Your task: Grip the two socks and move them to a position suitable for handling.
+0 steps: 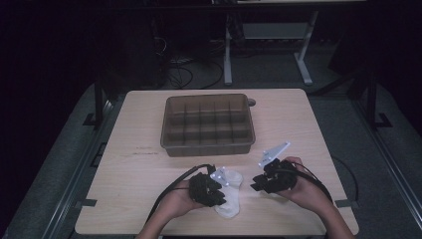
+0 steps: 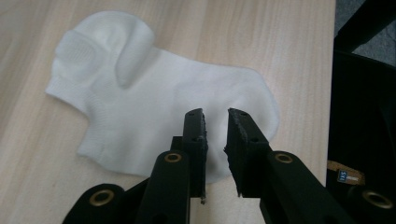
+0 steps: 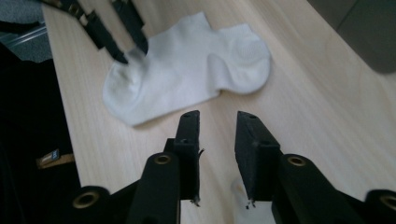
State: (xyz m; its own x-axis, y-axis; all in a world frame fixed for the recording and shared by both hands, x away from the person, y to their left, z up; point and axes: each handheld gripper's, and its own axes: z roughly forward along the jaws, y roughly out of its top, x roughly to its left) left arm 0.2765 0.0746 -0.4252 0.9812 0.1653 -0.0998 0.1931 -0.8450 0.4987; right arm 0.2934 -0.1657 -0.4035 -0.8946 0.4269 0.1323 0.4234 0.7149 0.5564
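A white sock [image 1: 230,195] lies flat near the counter's [image 1: 149,164] front edge, with bare wood all around it and a brown tray [image 1: 207,124] well behind. The left gripper [image 2: 215,122] hovers over its toe end, fingers narrowly parted, gripping nothing. The right gripper [image 3: 217,122] sits just beside the sock, its fingers released and holding nothing.

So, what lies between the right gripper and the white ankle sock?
Only bare wooden tabletop separates the right gripper from the sock, per the right gripper view.
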